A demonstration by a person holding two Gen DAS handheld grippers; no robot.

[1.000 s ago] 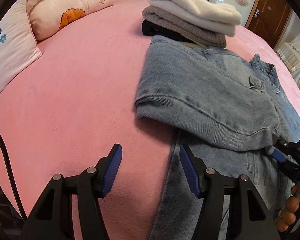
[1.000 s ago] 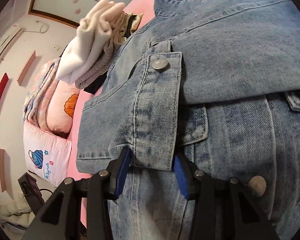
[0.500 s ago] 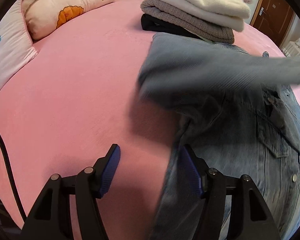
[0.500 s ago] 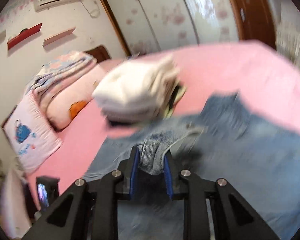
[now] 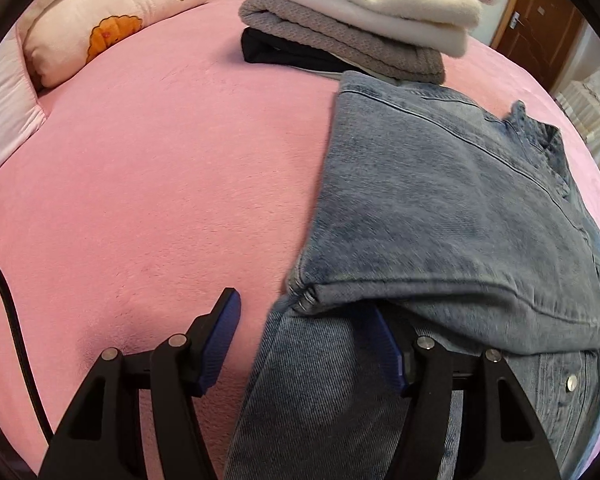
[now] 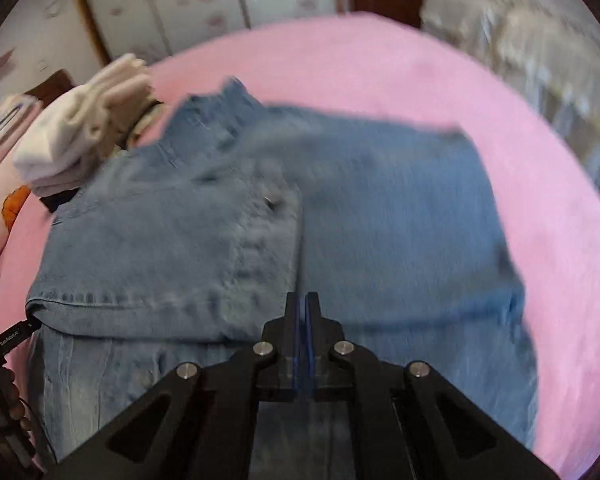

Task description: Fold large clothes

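A blue denim jacket (image 5: 452, 216) lies on the pink bed (image 5: 171, 168), with one side folded over its front; it also shows in the right wrist view (image 6: 283, 216). My left gripper (image 5: 306, 344) is open, low over the jacket's near left edge, and its right finger sits under the folded layer's corner. My right gripper (image 6: 304, 312) is shut with nothing between its pads, above the jacket's near middle. The right wrist view is blurred.
A stack of folded clothes, white on grey on black (image 5: 356, 20), sits just beyond the jacket and shows at the left of the right wrist view (image 6: 83, 128). Pillows (image 5: 111, 20) lie at the bed's far left. A door (image 5: 536, 12) stands behind.
My right gripper carried a jacket flap up and across, let it go and closed empty. The folded layer now lies flat. My left gripper moved forward to the jacket's edge.
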